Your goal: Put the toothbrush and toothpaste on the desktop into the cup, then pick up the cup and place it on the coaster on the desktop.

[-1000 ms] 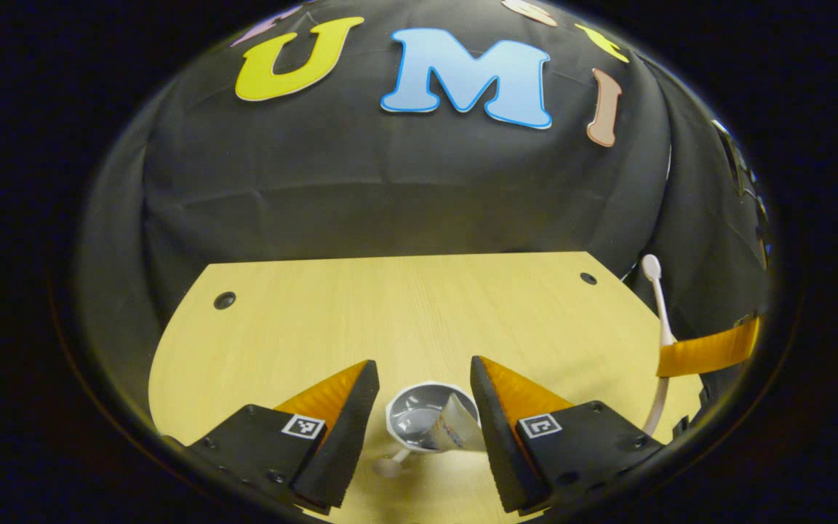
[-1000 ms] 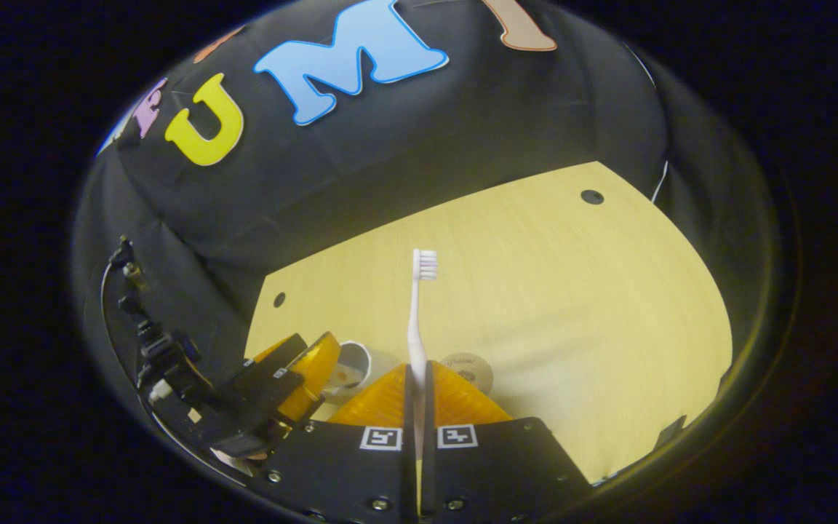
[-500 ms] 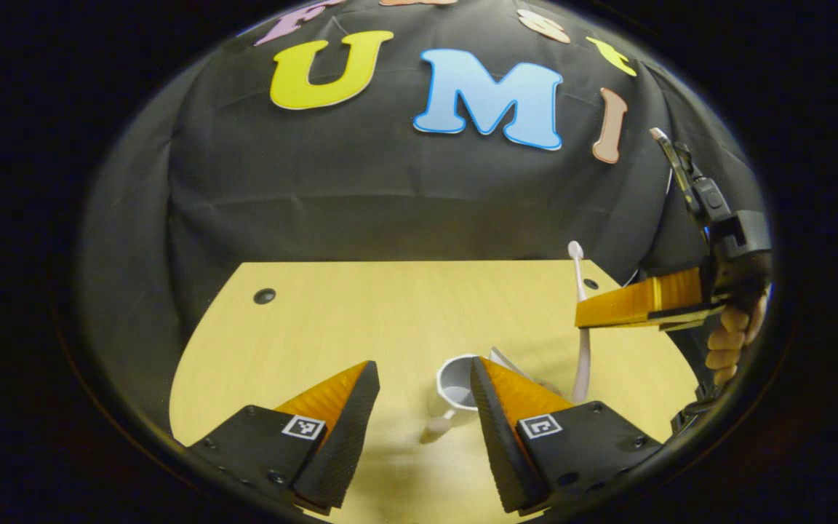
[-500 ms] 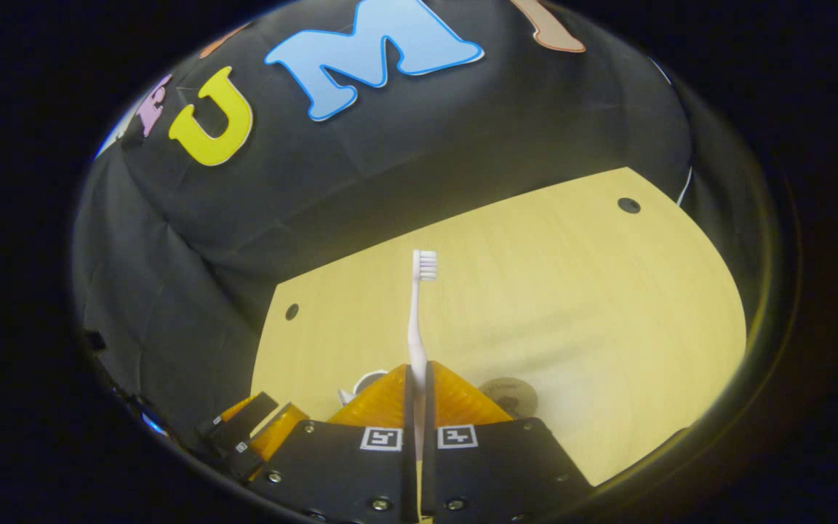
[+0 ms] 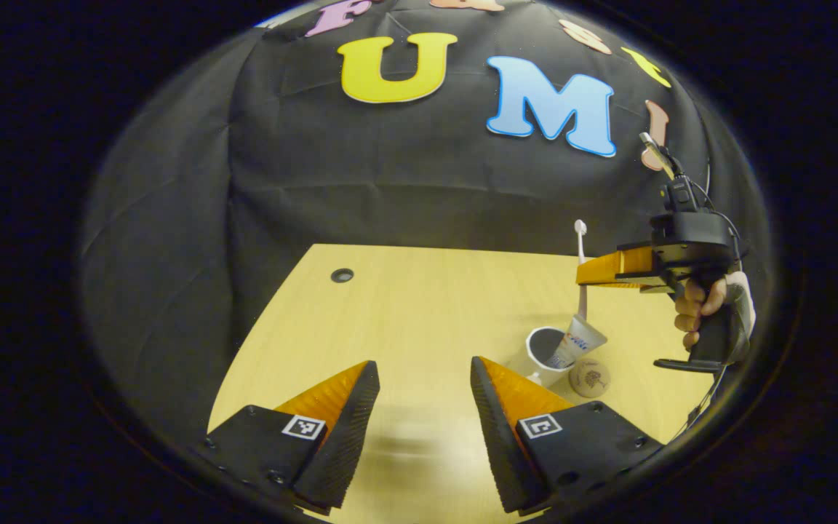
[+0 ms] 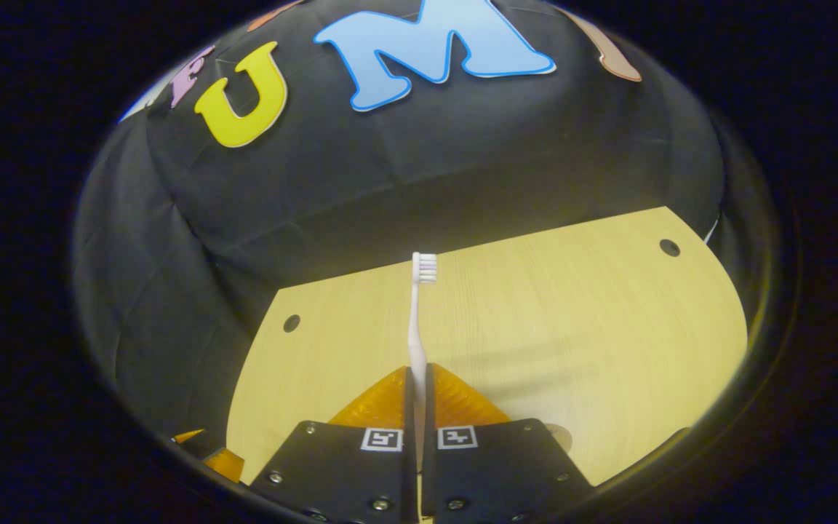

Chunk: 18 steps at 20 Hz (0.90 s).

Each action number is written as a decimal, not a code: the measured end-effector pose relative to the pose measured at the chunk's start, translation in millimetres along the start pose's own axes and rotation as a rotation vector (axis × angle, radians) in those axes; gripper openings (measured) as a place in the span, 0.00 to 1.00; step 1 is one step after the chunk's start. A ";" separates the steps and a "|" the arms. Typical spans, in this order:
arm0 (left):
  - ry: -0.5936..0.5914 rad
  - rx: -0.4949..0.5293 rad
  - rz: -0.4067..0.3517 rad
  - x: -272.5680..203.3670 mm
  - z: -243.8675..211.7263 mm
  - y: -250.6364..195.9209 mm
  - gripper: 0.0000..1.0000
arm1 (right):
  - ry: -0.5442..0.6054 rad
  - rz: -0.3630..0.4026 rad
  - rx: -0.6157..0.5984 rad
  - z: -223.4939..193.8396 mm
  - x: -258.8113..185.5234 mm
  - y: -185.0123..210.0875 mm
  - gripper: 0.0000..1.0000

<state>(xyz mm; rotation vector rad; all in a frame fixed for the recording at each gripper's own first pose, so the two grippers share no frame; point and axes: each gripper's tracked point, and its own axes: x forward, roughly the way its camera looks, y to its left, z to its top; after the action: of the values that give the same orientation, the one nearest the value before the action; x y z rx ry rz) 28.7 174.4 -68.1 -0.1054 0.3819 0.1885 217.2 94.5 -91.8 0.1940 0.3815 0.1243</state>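
In the left gripper view a white cup (image 5: 541, 351) stands on the wooden desktop (image 5: 404, 306) at the right, and the toothpaste tube (image 5: 580, 336) leans out of it. A round cork coaster (image 5: 589, 377) lies just right of the cup. My left gripper (image 5: 419, 407) is open and holds nothing, well to the left of the cup. Over the cup, a hand (image 5: 695, 313) holds my right gripper (image 5: 585, 275), shut on a white toothbrush (image 5: 580, 251) that stands upright, head up. In the right gripper view the right gripper (image 6: 417, 375) pinches the toothbrush (image 6: 416, 320) by its handle.
The desktop (image 6: 572, 327) has small dark holes near its far corners (image 5: 342, 275) (image 6: 669, 247). Black cloth walls rise behind the far edge. The coaster's rim (image 6: 559, 435) peeks out beside the right gripper's body. Bare wood stretches left of the cup.
My left gripper has drawn back and to the left, so the cup with the toothpaste now sits far to its right. The right gripper has carried the toothbrush over the cup.
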 end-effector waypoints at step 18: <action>0.031 0.005 -0.032 -7.7 -7.5 -0.3 0.82 | -0.108 -0.004 -0.168 -27.8 -24.3 7.5 0.16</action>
<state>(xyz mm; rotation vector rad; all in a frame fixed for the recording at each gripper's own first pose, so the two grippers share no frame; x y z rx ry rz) 19.1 171.8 -72.2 -0.1099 0.4110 0.1545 183.6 102.5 -106.8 0.0344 0.2623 0.1410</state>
